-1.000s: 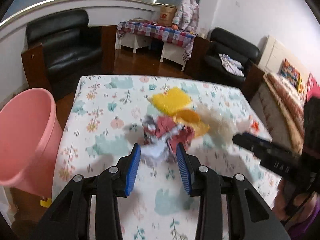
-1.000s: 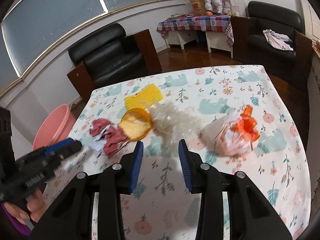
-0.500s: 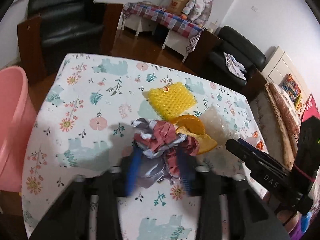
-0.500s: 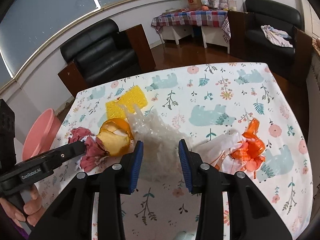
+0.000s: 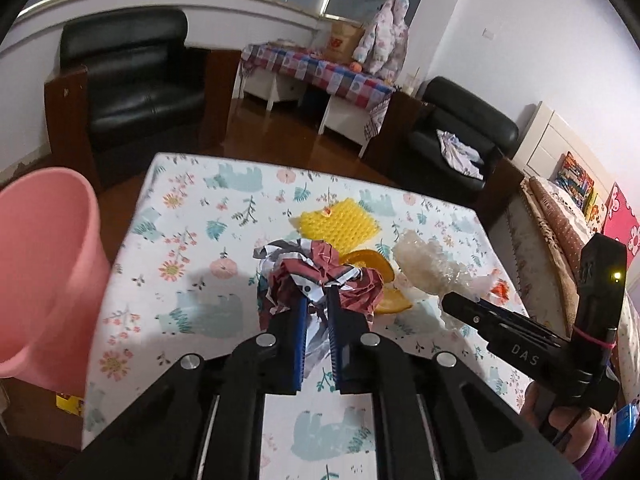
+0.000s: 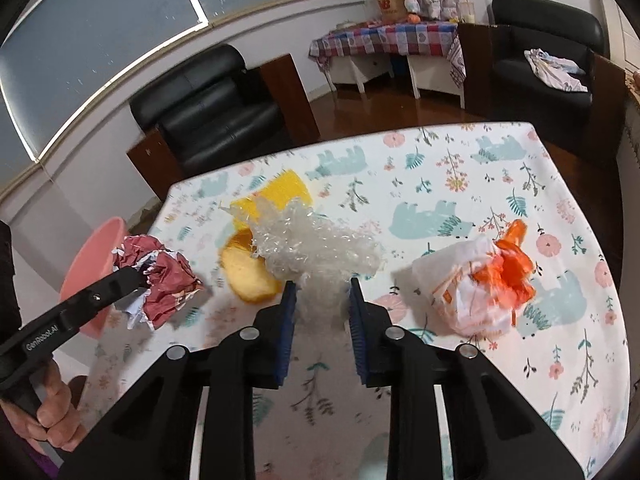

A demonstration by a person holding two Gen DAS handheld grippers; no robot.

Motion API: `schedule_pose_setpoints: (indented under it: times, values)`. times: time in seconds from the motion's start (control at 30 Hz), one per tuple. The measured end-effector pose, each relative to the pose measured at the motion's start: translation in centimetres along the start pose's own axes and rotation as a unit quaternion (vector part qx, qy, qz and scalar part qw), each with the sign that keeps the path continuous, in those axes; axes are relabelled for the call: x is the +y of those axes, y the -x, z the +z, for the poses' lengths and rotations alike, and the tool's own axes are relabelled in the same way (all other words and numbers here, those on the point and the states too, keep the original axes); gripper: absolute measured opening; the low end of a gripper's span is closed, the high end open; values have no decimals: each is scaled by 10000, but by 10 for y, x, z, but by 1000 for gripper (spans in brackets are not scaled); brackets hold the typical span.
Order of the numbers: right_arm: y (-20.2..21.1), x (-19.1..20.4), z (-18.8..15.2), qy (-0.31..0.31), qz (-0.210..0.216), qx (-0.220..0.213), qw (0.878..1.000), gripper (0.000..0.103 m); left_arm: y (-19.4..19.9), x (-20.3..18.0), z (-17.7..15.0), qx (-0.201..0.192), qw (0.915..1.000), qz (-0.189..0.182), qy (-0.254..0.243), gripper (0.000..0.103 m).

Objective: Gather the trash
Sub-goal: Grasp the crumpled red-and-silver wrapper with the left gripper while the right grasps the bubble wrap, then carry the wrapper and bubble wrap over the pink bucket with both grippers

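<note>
On the floral tablecloth lies a heap of trash. My left gripper [image 5: 318,300] has its jaws closing on a crumpled red-and-white paper [image 5: 320,276], and the pads pinch it from both sides. My right gripper [image 6: 322,292] is also closing, with a wad of clear plastic wrap [image 6: 312,248] squeezed between its blue pads. A yellow-orange peel-like piece [image 6: 248,276] lies between the paper and the wrap. Behind them sits a yellow mesh pad [image 5: 340,224]. A white-and-orange bag [image 6: 480,284] rests to the right of my right gripper.
A pink bin [image 5: 44,264] stands off the table's left edge. The table [image 5: 192,200] ends at the far side onto a wooden floor with black armchairs [image 5: 132,92] and a checked side table [image 5: 320,72]. A sofa [image 5: 560,232] borders the right.
My left gripper moved in over the crumpled paper and its jaws narrowed onto it. The right gripper's jaws narrowed around the clear wrap.
</note>
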State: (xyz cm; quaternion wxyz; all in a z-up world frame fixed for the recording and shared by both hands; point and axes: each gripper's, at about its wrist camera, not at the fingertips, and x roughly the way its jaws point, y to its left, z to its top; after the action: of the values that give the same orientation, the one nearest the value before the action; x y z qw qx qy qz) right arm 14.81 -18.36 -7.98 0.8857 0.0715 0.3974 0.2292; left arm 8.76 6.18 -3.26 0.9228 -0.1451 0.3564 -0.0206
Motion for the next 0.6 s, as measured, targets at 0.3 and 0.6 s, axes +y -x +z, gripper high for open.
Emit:
schedule_pose_setpoints:
  times: [0.3, 0.6]
  values:
    - [29, 40, 0, 264, 286, -249, 9989, 26, 49, 7, -3, -526, 9983, 254, -58, 9]
    - [24, 104, 4, 805, 662, -205, 9943, 26, 96, 43, -5, -949, 9921, 783, 236, 9]
